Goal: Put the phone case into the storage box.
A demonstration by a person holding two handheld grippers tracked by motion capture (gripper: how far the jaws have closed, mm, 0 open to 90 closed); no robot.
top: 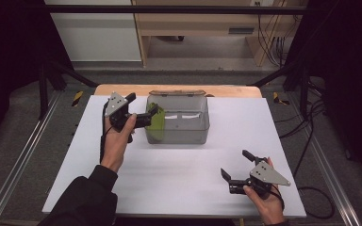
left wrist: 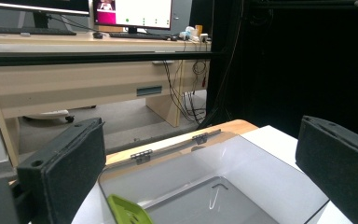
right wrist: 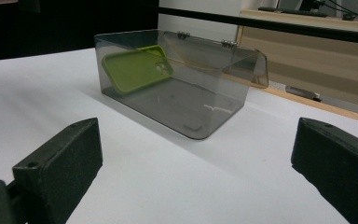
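Wooden desk (top: 202,21) beyond white table (top: 169,179)

light: even, overhead, table (top: 179,179) bright | surroundings: dark | shadows: soft, beside box (right wrist: 182,93) | glare: faint on box walls | focus: near jaws soft, slight overall blur

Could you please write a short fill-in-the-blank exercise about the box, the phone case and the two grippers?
1. The phone case inside the box is ____ in colour.
2. The box's lid is ____.
3. The left gripper is at the box; its jaws are ____.
4. The right gripper holds ____.

Missing words: green; open; open; nothing
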